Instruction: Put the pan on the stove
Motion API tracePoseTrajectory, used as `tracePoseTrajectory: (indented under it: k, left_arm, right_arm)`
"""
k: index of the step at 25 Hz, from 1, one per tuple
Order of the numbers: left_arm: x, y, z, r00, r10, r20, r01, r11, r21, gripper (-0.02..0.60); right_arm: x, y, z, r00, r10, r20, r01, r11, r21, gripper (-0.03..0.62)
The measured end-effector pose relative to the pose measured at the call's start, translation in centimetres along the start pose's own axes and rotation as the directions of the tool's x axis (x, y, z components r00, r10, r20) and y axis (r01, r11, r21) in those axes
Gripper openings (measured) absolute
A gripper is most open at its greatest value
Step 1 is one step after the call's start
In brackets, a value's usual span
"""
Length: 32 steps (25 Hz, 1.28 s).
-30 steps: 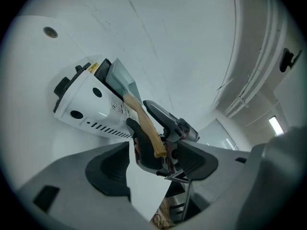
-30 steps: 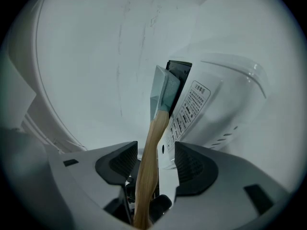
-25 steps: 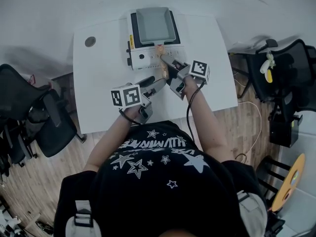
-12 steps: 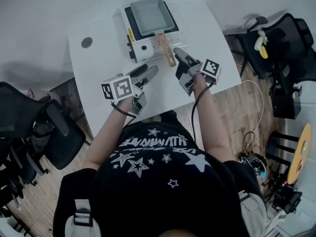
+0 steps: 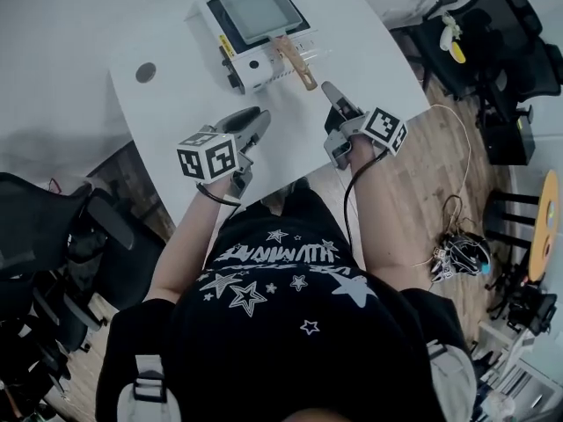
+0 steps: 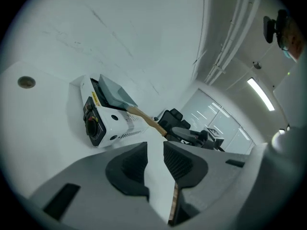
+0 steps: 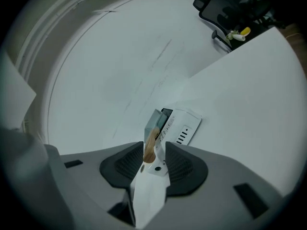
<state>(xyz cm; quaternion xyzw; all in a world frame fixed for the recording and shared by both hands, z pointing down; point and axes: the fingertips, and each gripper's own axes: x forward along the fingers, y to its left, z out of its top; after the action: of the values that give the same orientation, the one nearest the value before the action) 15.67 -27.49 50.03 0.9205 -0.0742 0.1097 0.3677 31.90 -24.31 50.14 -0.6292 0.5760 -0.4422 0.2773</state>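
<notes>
A grey rectangular pan sits on the white portable stove at the far side of the white table. Its wooden handle sticks out toward me. My left gripper hovers over the table short of the stove. Its jaws have just been closing, with a narrow gap and nothing between them. My right gripper is just right of the handle's end and apart from it. Its jaws have also been closing and hold nothing. The pan and handle lie ahead in both gripper views.
A round cable hole is in the table left of the stove. Black office chairs stand at the left and at the right. Cables lie on the wooden floor to the right.
Both grippers have drawn back from the stove and the pan's handle toward the person. Their jaws stand narrower than before. The pan stays on the stove.
</notes>
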Motion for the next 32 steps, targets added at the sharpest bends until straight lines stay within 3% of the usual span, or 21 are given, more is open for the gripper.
tracePoseTrajectory:
  k: [3,7,11,15,22,32]
  left_arm:
    - [-0.6,-0.2,-0.3,1.0,0.022,-0.016,-0.021,0.996,0.089,0.017]
    - [-1.1,-0.5,-0.4,0.998,0.058,-0.021,-0.053,0.981,0.187,0.008]
    - [-1.6,-0.8,-1.3,0.995,0.101,-0.019,-0.094,0.965,0.246,0.008]
    - [-2.4,-1.0,-3.7,0.991,0.129,-0.023,-0.121,0.971,0.206,0.008]
    - [-5.0,-4.2,-7.6,0.988,0.15,-0.038,-0.14,0.971,0.195,0.008]
    - [-8.5,-9.2,-10.7,0.988,0.151,0.007,-0.149,0.965,0.214,0.008]
  right_arm:
    - [-0.8,0.5,-0.8,1.0,-0.012,-0.001,0.012,0.999,-0.03,0.107]
    - [-1.3,0.9,-1.5,1.0,-0.027,-0.004,0.026,0.996,-0.082,0.057]
    - [-1.7,1.5,-3.2,0.997,-0.047,-0.057,0.034,0.977,-0.211,0.024]
    - [-3.4,1.2,-5.5,0.993,-0.074,-0.095,0.043,0.954,-0.297,0.014]
    - [-7.7,1.4,-10.1,0.988,-0.073,-0.134,0.033,0.959,-0.283,0.011]
    - [-13.3,3.8,-14.7,0.975,-0.118,-0.187,0.023,0.897,-0.442,0.006]
